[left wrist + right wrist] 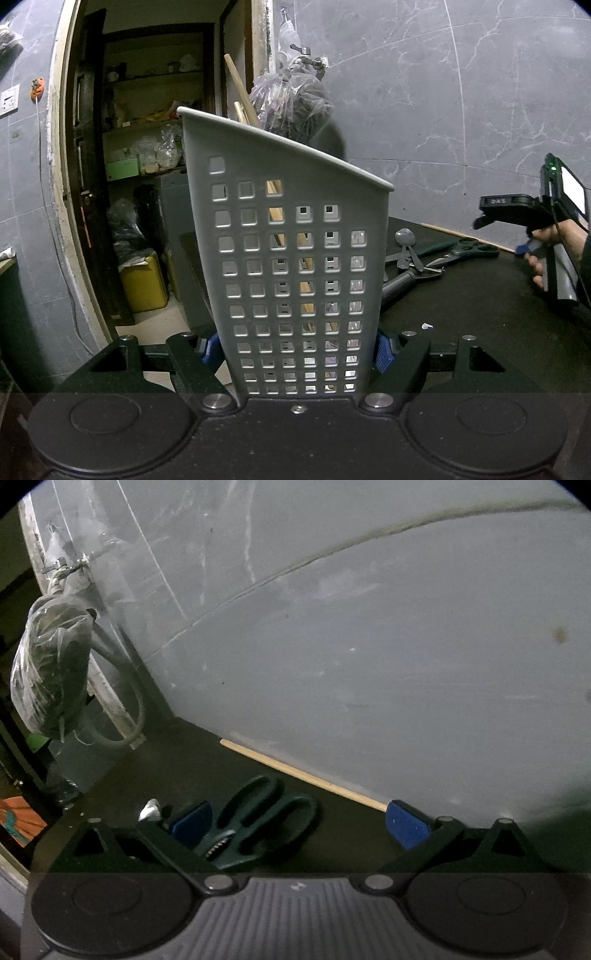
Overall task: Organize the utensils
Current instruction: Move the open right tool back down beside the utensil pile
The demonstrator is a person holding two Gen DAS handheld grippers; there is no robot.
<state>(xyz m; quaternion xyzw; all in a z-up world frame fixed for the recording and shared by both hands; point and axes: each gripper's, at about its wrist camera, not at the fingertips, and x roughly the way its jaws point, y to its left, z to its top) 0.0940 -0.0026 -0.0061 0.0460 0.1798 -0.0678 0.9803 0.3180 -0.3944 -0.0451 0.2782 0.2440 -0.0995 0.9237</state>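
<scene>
My left gripper (pixel 295 350) is shut on the grey perforated utensil holder (pixel 291 236), its blue pads pressed on both sides near the base. Wooden sticks (pixel 240 92) stand inside the holder. On the dark table beyond lie spoons (pixel 406 247), green-handled scissors (pixel 465 251) and a black-handled tool (pixel 402 280). My right gripper (pixel 301 823) is open, its blue pads (pixel 406 829) spread wide just above the scissors' green handles (pixel 258 819), with nothing gripped. In the left wrist view the right gripper (pixel 480 218) hovers at the right, held by a hand (pixel 546 240).
A wooden chopstick (pixel 303 773) lies along the foot of the grey wall. A plastic bag (pixel 291 103) hangs from a tap on the wall behind the holder. An open doorway (pixel 147 147) with cluttered shelves is at the left. A white scrap (pixel 149 810) lies on the table.
</scene>
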